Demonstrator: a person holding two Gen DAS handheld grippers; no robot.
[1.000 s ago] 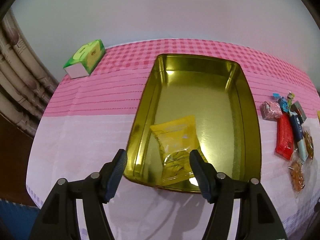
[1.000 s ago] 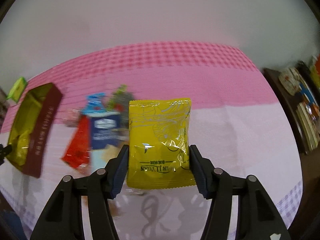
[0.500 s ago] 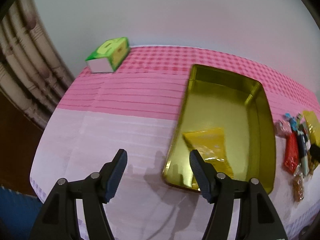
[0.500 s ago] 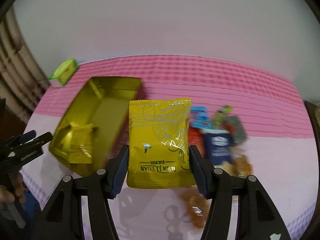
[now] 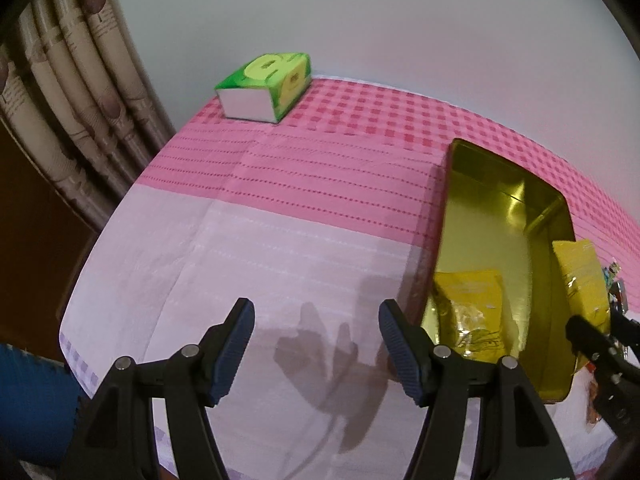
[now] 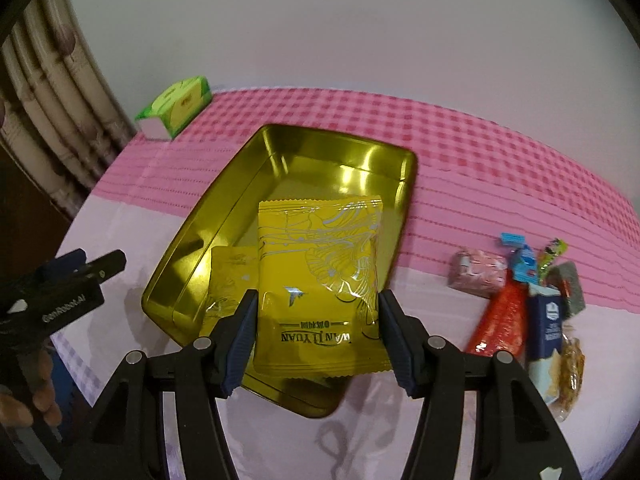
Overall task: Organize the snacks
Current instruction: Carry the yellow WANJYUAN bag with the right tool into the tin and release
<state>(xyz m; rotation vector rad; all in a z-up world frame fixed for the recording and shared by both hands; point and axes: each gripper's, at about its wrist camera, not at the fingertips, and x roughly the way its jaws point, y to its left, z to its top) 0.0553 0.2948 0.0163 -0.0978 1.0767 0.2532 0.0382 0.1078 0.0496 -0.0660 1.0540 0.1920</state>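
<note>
**Second yellow packet held over the tin, one packet already inside**

Here the right hand-held gripper (image 6: 316, 320) is shown pinching a yellow snack packet (image 6: 320, 280) by its two side edges, its printed face turned toward the camera and upside down. The packet is held above the near end of a gold tin (image 6: 304, 148), which rests on the table (image 6: 480, 168) under a pink checked cloth. A similar yellow packet (image 6: 230, 276) is seen lying flat on the floor of the tin, toward its near left corner; whether the held packet touches it cannot be told.

The left hand-held gripper (image 5: 316, 328) is spread wide and holds nothing. It is poised over bare cloth, just to the left of the tin (image 5: 492, 208), with the packet inside (image 5: 468, 304) visible past its right finger.

Progress may be judged as early. One packet has been stowed and a second is placed for release. A cluster of loose snacks (image 6: 528, 304) is left on the cloth to the right of the tin, well apart from it: a pink wrapped piece, a red packet, a blue packet, a clear bag of brownish pieces and several small sweets. Most of the tin's floor is free to receive them.

A green tissue box (image 6: 176, 106) stands at the far left corner of the table and is judged to play no part in the task.
</note>
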